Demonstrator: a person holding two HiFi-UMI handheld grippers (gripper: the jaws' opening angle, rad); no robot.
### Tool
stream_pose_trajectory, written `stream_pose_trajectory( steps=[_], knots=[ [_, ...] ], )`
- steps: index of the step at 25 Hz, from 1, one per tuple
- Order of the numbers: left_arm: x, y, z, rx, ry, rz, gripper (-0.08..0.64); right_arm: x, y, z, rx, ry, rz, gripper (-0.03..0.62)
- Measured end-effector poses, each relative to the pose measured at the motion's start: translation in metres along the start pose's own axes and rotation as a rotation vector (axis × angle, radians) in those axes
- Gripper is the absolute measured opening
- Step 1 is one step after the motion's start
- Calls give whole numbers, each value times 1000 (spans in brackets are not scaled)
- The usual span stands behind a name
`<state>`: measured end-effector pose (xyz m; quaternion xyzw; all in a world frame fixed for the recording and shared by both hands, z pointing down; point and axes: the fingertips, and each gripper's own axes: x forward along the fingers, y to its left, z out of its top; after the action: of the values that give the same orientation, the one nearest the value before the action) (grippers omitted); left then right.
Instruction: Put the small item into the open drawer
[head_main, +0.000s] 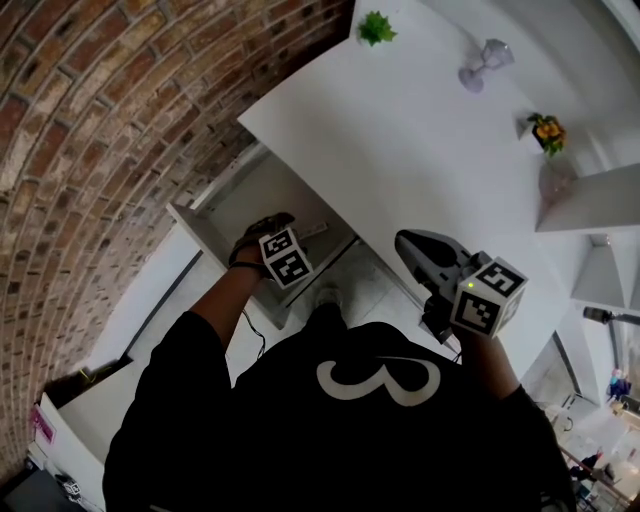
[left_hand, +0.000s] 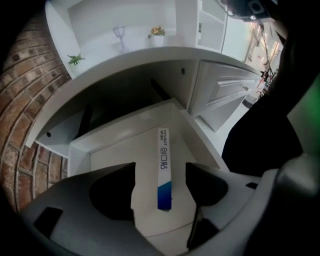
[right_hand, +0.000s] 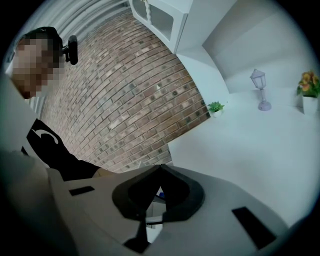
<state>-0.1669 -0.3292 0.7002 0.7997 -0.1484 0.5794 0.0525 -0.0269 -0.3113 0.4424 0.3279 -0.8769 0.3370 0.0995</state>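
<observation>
The small item (left_hand: 163, 167), a slim white box with a blue end, lies flat on the floor of the open white drawer (left_hand: 80, 146). My left gripper (left_hand: 160, 176) hangs just above it with its jaws wide open. The box shows in the gap between the dark pads (left_hand: 112, 192), which do not press on it. In the head view the left gripper (head_main: 268, 236) reaches down into the drawer (head_main: 205, 232) under the table edge. My right gripper (head_main: 417, 247) is held over the table's near edge. Its jaws (right_hand: 160, 167) are shut with nothing between them.
The white tabletop (head_main: 400, 150) carries a small green plant (head_main: 376, 27), a little lantern (head_main: 485, 62) and a flower pot (head_main: 547, 130) at its far side. A brick wall (head_main: 100, 120) runs along the left. White cabinet doors (left_hand: 225, 90) stand to the right of the drawer.
</observation>
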Motion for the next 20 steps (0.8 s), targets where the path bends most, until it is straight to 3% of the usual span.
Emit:
stream_pose_trajectory(
  steps=[6,12,20],
  knots=[
    [-50,14,26,-29,-127,74,298,0,11,5,-25,-9,40,11],
    [-116,6,57,-130,-302,88,206,-7,23,13,-37,-28,82,11],
    [-223,-32,116,-457,-708,-60,22,-27,48,20,-67,-61,200,11]
  ],
)
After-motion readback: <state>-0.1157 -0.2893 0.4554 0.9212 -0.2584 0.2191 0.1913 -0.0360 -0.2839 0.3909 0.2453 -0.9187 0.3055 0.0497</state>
